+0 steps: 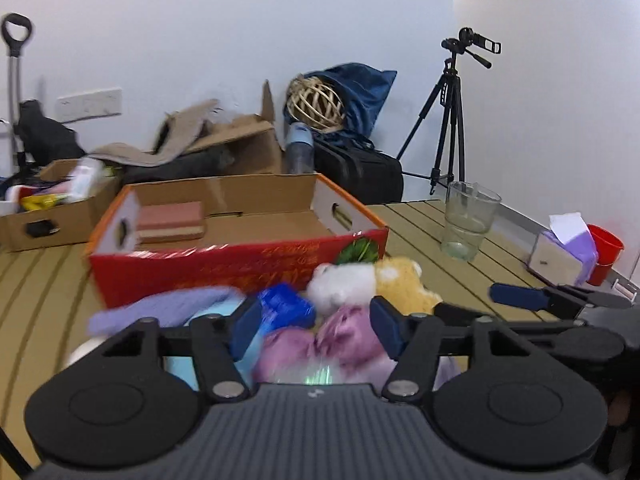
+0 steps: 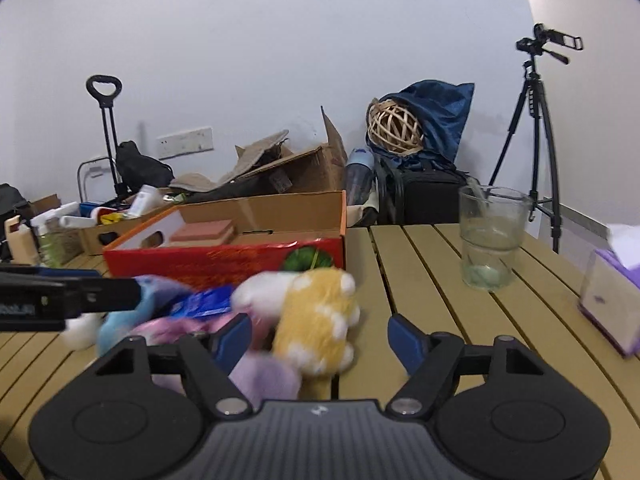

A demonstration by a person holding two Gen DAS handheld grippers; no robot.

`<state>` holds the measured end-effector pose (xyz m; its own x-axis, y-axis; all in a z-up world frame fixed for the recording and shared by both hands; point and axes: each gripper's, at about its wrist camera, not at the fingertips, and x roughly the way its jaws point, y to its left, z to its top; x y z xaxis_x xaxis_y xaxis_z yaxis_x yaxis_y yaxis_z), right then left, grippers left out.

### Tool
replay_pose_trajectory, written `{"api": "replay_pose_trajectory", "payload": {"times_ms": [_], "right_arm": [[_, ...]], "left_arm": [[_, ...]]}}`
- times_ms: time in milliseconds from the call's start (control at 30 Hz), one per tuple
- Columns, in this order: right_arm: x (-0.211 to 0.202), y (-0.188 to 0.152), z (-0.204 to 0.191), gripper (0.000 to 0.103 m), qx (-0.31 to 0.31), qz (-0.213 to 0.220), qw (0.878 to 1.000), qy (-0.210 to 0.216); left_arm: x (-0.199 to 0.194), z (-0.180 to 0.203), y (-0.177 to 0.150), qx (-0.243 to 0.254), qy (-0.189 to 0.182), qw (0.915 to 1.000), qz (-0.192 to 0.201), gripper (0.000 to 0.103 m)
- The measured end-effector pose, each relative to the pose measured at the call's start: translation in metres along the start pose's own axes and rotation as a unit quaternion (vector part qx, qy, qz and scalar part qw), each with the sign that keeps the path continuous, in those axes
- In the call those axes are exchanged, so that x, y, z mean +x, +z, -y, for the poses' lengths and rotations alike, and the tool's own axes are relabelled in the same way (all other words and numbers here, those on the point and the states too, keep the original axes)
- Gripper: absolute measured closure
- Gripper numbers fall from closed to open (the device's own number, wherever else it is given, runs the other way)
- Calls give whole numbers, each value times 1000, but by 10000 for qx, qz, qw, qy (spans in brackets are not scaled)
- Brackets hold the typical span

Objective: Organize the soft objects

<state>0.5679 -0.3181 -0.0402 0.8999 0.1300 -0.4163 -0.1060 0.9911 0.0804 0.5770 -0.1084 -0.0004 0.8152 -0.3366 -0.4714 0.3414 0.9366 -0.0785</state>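
Left fingers [image 1: 249,326] apart astride pink plush [image 1: 320,344]; right fingers [image 2: 406,338] wide beside yellow plush [image 2: 316,320].

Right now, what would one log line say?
stage: reaching | left gripper: open over pink cloth | right gripper: open by yellow plush | red box: holds sponge

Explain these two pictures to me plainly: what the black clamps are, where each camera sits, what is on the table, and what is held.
A person holds a two-finger clamp in each hand, each with a camera looking along its fingers. One view shows the left gripper, jaws either side of a pink toy; blur hides any contact. The other shows the right gripper, open, a yellow toy between its fingers, not clamped. On the slatted table: a toy pile, a red box, a glass, tissues.
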Motion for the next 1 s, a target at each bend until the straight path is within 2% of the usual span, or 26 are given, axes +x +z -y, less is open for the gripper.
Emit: {"api": "replay_pose_trajectory", "payload": {"times_ms": [133, 200, 267, 333, 467, 533, 600, 733, 867, 1000], "right_arm": [[45, 7, -1, 33, -153, -319, 9993, 79], [56, 3, -1, 42, -178, -451, 9987, 153], [61, -3, 2, 58, -85, -554, 9979, 324], [60, -1, 9, 59, 123, -495, 9978, 415], [63, -1, 26, 61, 614, -472, 9948, 660], [62, -1, 33, 62, 773, -459, 9931, 757], [63, -1, 39, 63, 934, -468, 9907, 871], [63, -2, 42, 63, 932, -381, 9917, 805], [51, 3, 39, 64, 851, -217, 9931, 783], [31, 17, 31, 64, 717, 84, 9939, 835]], "left_arm": [[59, 1, 13, 60, -203, 9988, -435, 43], [81, 2, 10, 135, -279, 9976, -618, 41], [96, 1, 6, 143, -418, 9958, -801, 39], [105, -1, 4, 36, -658, 9942, -847, 37], [111, -2, 11, -5, -920, 9920, -870, 33], [117, -5, 12, -113, -966, 9911, -907, 35], [120, -7, 10, -126, -1041, 9899, -953, 47], [120, -8, 10, -132, -1062, 9900, -915, 59], [108, -9, 15, -235, -1130, 9906, -730, 62], [79, -7, 29, -325, -1063, 9933, -300, 62]]}}
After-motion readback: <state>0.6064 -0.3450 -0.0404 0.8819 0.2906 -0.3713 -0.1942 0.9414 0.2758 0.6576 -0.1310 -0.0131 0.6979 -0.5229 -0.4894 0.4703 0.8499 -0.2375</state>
